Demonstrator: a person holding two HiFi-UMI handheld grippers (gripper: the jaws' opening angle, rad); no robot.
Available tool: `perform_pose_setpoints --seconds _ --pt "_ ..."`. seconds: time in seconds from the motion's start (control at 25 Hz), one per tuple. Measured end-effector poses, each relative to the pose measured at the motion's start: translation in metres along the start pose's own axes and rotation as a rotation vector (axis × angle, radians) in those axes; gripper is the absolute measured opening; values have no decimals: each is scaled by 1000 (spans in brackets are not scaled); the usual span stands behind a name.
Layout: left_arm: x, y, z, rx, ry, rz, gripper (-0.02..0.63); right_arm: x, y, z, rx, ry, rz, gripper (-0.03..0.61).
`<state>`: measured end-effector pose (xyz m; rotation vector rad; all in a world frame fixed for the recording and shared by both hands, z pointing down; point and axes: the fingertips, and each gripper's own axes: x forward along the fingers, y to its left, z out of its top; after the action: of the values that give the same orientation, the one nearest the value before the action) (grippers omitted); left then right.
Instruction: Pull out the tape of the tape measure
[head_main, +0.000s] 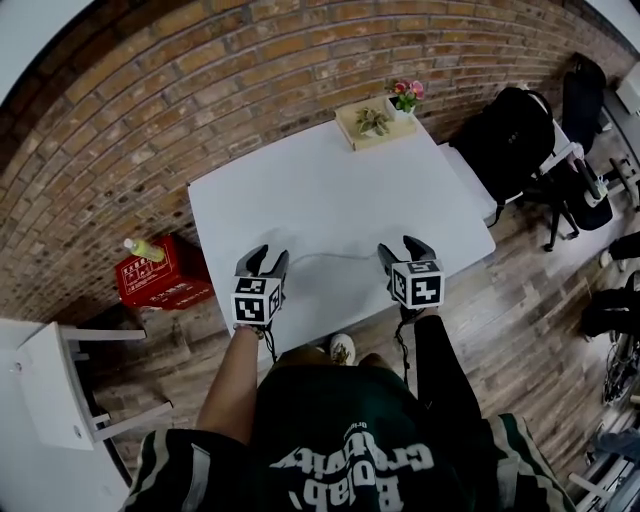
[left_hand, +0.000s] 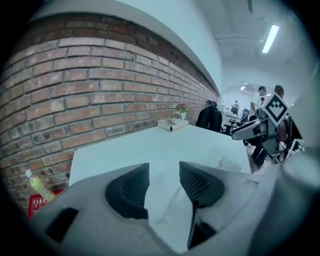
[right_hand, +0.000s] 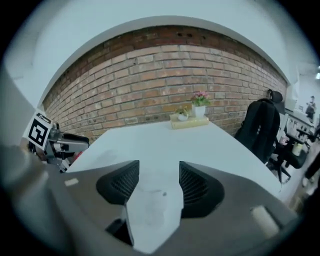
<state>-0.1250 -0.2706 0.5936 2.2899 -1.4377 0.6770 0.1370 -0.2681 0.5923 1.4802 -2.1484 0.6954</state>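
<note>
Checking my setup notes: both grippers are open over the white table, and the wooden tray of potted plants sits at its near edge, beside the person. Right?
Not quite. The wooden tray of potted plants sits at the far edge of the white table, by the brick wall; the head view shows it. The left gripper and right gripper are open over the table.

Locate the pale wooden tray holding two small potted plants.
In the head view, the pale wooden tray sits on the far right corner of the white rectangular table, next to the red brick wall.
</note>
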Motion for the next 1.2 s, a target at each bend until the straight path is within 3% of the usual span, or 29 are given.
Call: perform_pose_setpoints --seconds 0.2,0.48,0.84,0.96,1.04,1.08,1.2 --pt "-15 -9 75 78 -139 -5 193 -23 14 75 -56 -180 22 265" --pt "-57 -32 179 155 -337 -62 189 -66 27 153 -139 -355 19 293" --pt "-113 -45 255 224 -503 -26 178 -120 45 214 -213 -535 25 290" --pt "-117 -47 260 214 -527 -29 140 -126 48 216 -239 -545 22 204" --pt "-118 -48 259 202 -533 -28 100 -129 46 216 -253 -547 -1 69" --pt "-119 -48 260 197 -542 -25 36 -131 45 215 -259 -547 -10 15" --pt "-124 -48 262 198 -581 -13 8 -135 45 217 -264 -555 -5 14"
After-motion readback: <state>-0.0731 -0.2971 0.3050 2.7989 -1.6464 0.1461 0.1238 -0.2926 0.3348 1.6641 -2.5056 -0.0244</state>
